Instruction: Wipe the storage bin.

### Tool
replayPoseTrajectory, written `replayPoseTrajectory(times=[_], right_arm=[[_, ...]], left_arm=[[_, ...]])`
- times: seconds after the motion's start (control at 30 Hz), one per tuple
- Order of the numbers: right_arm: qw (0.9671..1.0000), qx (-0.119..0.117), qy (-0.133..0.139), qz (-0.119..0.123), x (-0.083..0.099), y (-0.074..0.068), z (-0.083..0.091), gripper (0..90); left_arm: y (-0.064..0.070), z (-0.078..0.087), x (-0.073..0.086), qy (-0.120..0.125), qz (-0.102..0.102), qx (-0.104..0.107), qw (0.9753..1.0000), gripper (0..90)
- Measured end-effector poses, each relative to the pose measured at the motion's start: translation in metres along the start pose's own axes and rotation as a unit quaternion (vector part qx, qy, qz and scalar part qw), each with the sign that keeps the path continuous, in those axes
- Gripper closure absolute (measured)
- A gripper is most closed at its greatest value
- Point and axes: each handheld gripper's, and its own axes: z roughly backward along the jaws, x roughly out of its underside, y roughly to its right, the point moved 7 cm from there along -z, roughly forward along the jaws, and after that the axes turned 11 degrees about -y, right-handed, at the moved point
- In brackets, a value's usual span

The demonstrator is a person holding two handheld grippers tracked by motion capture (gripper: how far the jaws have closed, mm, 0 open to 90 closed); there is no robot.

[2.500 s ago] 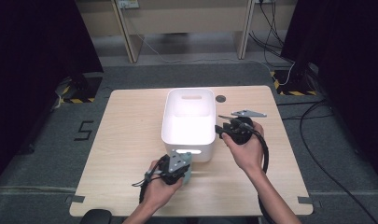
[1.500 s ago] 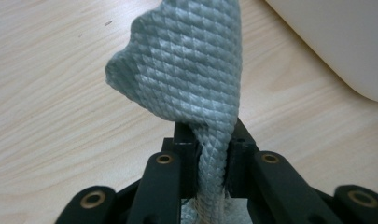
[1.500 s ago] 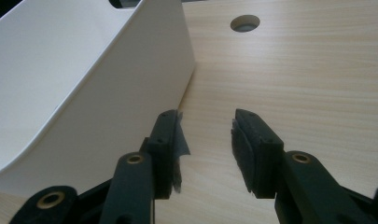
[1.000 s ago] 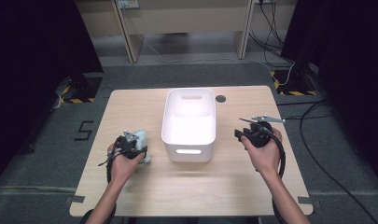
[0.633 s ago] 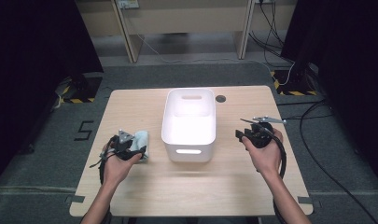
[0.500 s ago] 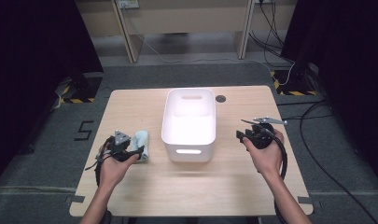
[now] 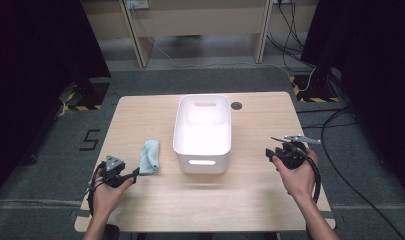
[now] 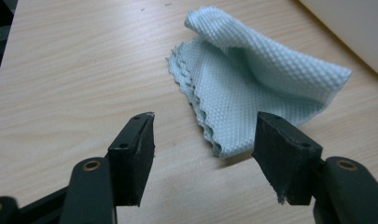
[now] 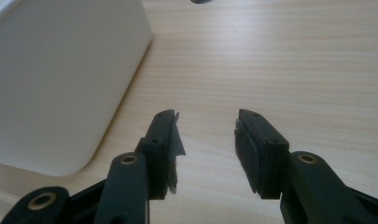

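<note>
A folded light-blue cloth [image 7: 150,156] lies flat on the wooden table [image 7: 250,200], just left of the white plastic bin [image 7: 202,131]. My left gripper [image 7: 131,174] sits near the table's front left, open, its jaws just short of the cloth's near edge [image 8: 233,102] and holding nothing. My right gripper [image 7: 273,154] hovers at the right of the bin, open and empty; in the right gripper view [image 9: 205,140] the bin's side wall [image 9: 60,79] stands to its left.
The bin looks empty and has a handle slot in its near wall. A small dark round hole [image 7: 236,105] sits in the table behind the bin. Bare wood spreads in front of the bin. Cables lie on the floor beyond the table.
The left gripper carried the cloth from in front of the bin to the left, let it go on the table and drew back toward the front edge. The right gripper drew away to the right.
</note>
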Motion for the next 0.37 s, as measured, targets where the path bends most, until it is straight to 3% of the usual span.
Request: replayPoseTrajectory(times=[0.37], right_arm=[[0.9999,-0.002,-0.01,-0.008,0.0072,0.004,-0.0065,57.2]], left_arm=[[0.0101,-0.0093,0.0062,0.021,0.0,0.006,0.9998,38.1]])
